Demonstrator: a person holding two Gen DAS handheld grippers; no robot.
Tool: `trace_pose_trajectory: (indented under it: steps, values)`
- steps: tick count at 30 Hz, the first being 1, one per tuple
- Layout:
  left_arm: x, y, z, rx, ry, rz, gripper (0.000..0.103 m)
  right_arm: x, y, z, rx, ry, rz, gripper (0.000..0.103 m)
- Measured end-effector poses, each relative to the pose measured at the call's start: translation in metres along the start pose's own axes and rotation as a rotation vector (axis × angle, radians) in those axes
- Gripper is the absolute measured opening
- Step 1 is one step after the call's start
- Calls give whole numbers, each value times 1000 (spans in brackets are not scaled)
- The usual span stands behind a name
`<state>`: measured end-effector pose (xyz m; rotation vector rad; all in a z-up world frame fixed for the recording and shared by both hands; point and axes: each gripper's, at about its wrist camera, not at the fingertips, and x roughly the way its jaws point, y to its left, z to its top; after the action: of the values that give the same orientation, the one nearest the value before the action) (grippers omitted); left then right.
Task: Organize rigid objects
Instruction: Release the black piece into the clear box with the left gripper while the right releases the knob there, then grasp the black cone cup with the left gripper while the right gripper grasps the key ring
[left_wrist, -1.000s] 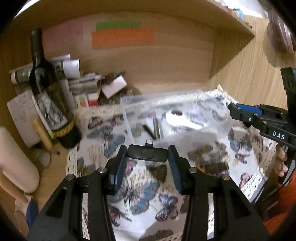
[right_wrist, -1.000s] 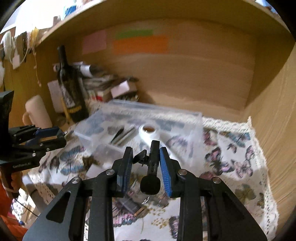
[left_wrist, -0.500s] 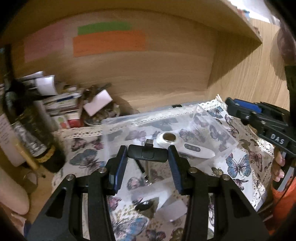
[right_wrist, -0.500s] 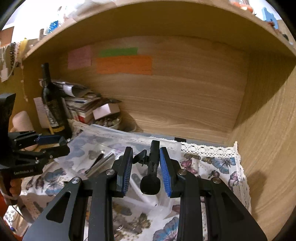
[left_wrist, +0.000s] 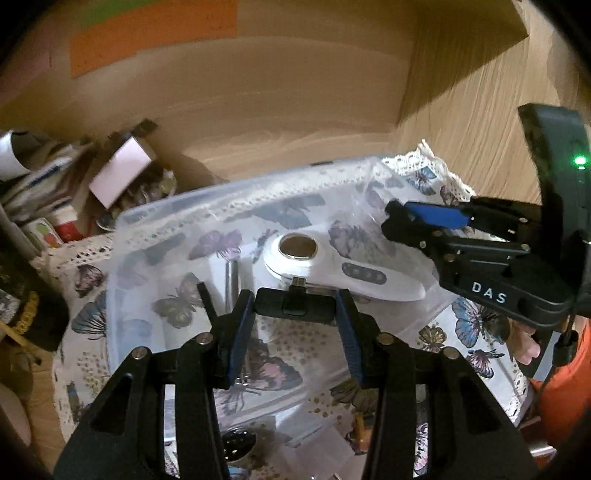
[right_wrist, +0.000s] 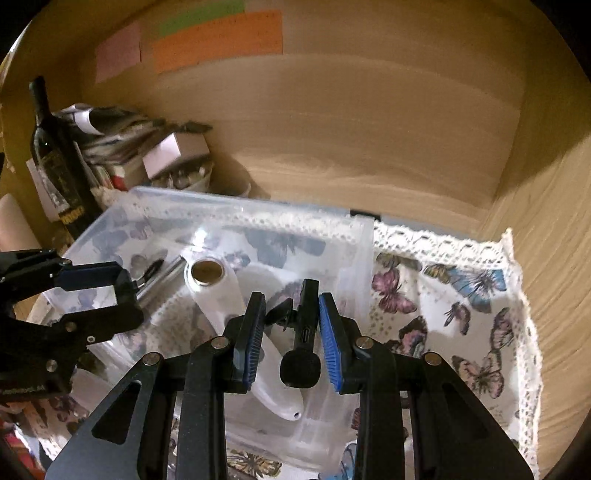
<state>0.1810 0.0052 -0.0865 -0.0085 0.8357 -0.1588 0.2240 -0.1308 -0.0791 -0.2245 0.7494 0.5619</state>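
A clear plastic bin (left_wrist: 122, 236) (right_wrist: 354, 236) stands on the butterfly cloth inside a wooden shelf. In it lie a white handheld device (left_wrist: 332, 266) (right_wrist: 225, 295), a metal tube (left_wrist: 231, 280) (right_wrist: 162, 280) and a thin black stick (right_wrist: 151, 271). My left gripper (left_wrist: 293, 306) is shut on a small black adapter with a plug tip (left_wrist: 291, 304), held just above the bin's front part. My right gripper (right_wrist: 291, 325) is shut on a small black clip-on microphone (right_wrist: 304, 332), held over the bin's right half. Each gripper shows in the other's view, the right (left_wrist: 417, 218) and the left (right_wrist: 107, 280).
A dark wine bottle (right_wrist: 55, 158) stands at the left by a pile of papers, small boxes (right_wrist: 173, 151) and a bowl of small items (left_wrist: 155, 188). The shelf's back wall carries coloured paper notes (right_wrist: 218, 40). The wooden side wall (right_wrist: 554, 221) is close on the right. Small items lie on the cloth (left_wrist: 236, 443) in front of the bin.
Both grippers have moved forward and down over the bin, still holding their objects. The bin and white device now look closer and larger.
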Motion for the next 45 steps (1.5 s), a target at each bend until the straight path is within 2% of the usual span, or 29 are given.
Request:
trace_pose_trajectory:
  steps: [6, 12, 18, 23, 25, 27, 36, 45]
  values:
    - [-2, 2, 1, -13, 3, -4, 45, -10, 6, 0, -22, -25, 12, 31]
    - [-21, 1, 0, -15, -35, 2, 47, -32, 9, 4, -21, -75, 12, 33]
    - [-57, 2, -1, -11, -125, 49, 59, -65, 16, 6, -37, -158, -6, 44]
    - [-90, 7, -7, -23, -196, 91, 72, -94, 19, -1, -53, -217, -20, 52]
    - [-98, 9, -12, -26, -210, 117, 75, -101, 19, -7, -54, -230, -27, 60]
    - [-104, 12, -18, -30, -210, 135, 76, -107, 18, -14, -52, -235, -38, 61]
    - [-100, 30, -58, -76, -133, 177, 78, -101, 12, -47, -8, -164, -50, 61]
    - [-72, 37, -85, -102, -21, 165, 78, -65, 14, -82, 30, -5, -10, 61]
